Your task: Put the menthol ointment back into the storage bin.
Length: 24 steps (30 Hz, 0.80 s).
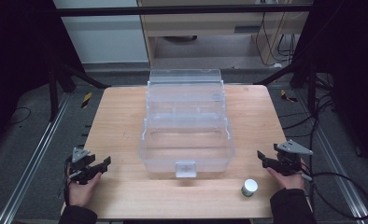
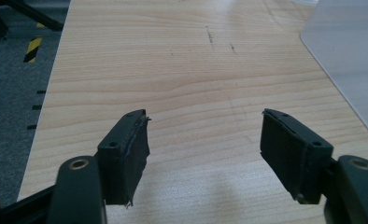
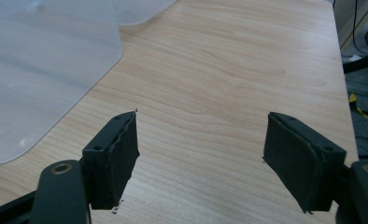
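Note:
A clear plastic tiered box (image 1: pixel 187 123) stands open in the middle of the wooden table (image 1: pixel 121 116), its latch facing the near edge. A small white-capped jar (image 1: pixel 249 187) sits near the front right. My left gripper (image 1: pixel 102 164) rests at the front left, jaws open over bare wood (image 2: pixel 205 130). At the right edge, beside the box, my right gripper (image 1: pixel 262 157) is open too, nothing between its jaws (image 3: pixel 201 130). The box's frosted wall (image 3: pixel 42 70) fills the left of the right gripper view, and its corner (image 2: pixel 350 60) shows in the left gripper view.
Grey floor with metal rails (image 1: pixel 37 154) flanks the table. Cables (image 1: pixel 341 186) trail off at the right. A pale cabinet (image 1: pixel 205 28) and black frame bars stand behind the table.

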{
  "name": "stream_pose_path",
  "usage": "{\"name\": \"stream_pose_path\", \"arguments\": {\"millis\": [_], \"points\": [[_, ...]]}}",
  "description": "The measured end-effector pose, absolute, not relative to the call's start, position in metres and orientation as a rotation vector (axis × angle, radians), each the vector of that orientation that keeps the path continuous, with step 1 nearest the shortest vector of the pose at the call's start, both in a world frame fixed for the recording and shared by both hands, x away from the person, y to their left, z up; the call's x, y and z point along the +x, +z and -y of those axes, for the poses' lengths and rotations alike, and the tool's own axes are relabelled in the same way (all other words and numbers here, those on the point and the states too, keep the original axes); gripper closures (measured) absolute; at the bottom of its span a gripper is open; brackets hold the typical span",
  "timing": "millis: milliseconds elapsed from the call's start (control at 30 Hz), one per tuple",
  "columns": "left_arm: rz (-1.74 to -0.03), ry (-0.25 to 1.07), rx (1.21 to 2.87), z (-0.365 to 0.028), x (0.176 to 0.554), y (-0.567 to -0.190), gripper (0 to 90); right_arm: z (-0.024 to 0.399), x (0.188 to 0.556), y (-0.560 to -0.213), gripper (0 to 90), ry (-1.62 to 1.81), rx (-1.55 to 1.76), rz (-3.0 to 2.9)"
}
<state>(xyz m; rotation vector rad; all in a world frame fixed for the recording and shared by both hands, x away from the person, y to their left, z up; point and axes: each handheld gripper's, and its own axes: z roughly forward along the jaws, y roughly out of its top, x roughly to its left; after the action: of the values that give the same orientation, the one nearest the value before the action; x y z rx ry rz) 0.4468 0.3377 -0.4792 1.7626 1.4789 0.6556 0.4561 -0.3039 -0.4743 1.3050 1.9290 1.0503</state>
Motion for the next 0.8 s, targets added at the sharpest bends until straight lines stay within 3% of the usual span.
{"name": "stream_pose_path", "arguments": {"millis": [800], "points": [[-1.449, 0.645, 1.82, -0.329, 0.446, -0.476, 36.2, 0.286, 0.455, -0.431, 28.6, 0.945, 1.084, -2.214]]}}
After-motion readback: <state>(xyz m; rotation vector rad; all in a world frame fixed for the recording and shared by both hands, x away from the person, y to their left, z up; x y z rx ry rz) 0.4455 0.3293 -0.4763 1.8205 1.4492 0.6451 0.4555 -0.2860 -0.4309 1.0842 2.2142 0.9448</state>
